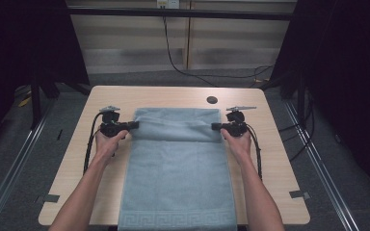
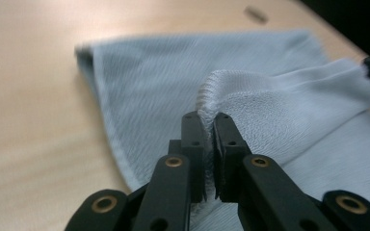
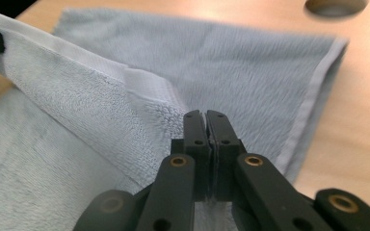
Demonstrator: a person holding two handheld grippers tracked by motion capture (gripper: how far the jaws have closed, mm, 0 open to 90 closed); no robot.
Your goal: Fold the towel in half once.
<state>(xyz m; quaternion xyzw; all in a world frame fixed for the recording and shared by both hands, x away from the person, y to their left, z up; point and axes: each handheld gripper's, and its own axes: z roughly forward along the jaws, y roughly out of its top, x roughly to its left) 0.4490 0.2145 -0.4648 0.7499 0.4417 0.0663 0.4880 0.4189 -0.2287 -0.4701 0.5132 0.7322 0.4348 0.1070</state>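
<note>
The grey-blue towel (image 1: 178, 173) lies lengthwise down the middle of the desk (image 1: 270, 159), its patterned near hem hanging at the edge closest to me and its far end doubled over toward me. That fold is what I have in hand: the far edge is picked up and carried part of the way back over the towel's body, so a lifted band of cloth runs across from one claw to the other, with the layer beneath it lying flat on the desk.

My left claw (image 1: 134, 125) is pinched on the left corner of that lifted edge. In the left gripper view the jaws stand nearly together with a ridge of terry squeezed up between them (image 2: 207, 125). My right claw (image 1: 215, 126) grips the opposite corner; in the right gripper view its jaws are pressed all but flat against each other on the thin hem (image 3: 206, 122), and the cloth slopes away from them up to the other corner.

So I judge the fold begun but far from finished. The grasp on both corners is made and the edge is off the desk, yet it has covered only the far part of the towel; most of the length toward me is bare. What remains, as I see it, is to bring the edge on to the near hem, lay it down square and let go.

Beyond the towel, a round cable hole (image 1: 212, 100) sits in the desk's far side, well apart from the cloth.
</note>
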